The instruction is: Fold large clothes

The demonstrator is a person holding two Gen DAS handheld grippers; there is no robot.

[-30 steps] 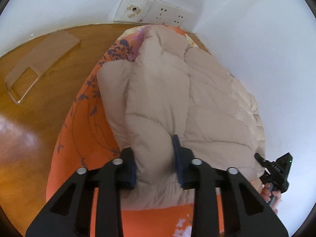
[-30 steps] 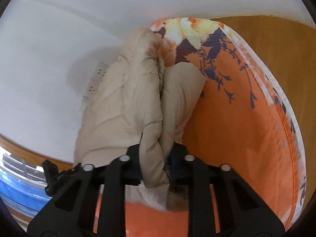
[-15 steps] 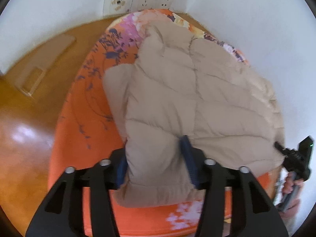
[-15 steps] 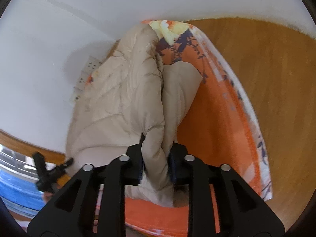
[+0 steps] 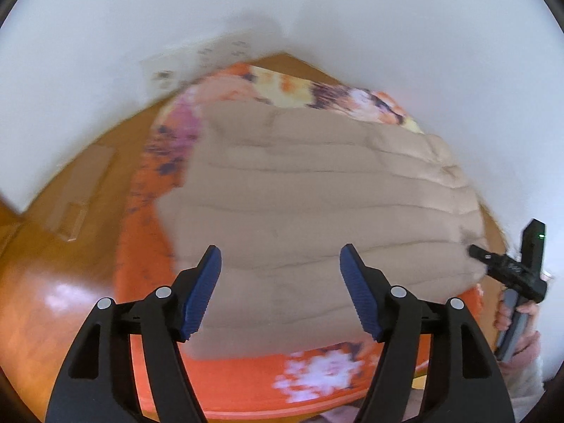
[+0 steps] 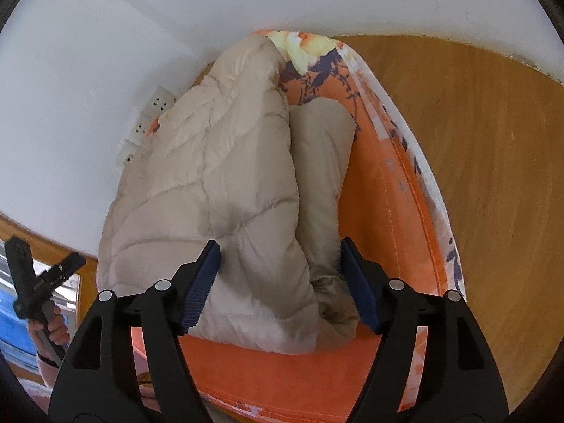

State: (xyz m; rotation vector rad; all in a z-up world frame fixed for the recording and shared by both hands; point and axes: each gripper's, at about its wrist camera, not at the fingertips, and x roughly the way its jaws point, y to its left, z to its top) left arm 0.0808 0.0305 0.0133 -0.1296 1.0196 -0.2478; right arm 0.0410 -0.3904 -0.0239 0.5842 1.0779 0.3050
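Note:
A beige quilted jacket (image 5: 317, 190) lies folded on an orange floral cloth (image 5: 246, 380) spread over a wooden table. My left gripper (image 5: 280, 250) hovers above the jacket's near edge. Its jaws are opening and grip nothing; this view is blurred. In the right wrist view the jacket (image 6: 218, 176) shows its folded layers, with a sleeve (image 6: 320, 162) tucked along its right side. My right gripper (image 6: 278, 245) straddles the jacket's near corner. Its jaws are opening too, and the pads stand off the fabric. Each gripper also shows in the other's view: the right gripper (image 5: 507, 268), the left gripper (image 6: 46, 275).
White walls meet in a corner right behind the jacket, with wall sockets (image 6: 155, 112) low on one. A clear plastic tray (image 5: 81, 190) lies on the wooden tabletop (image 6: 476, 176) left of the cloth. A hand (image 5: 521, 324) holds the right gripper's handle.
Both grippers were shut on folds of the jacket and have let go, jaws now wide. The left gripper has risen, pulled back and rolled; the jacket rests on the cloth.

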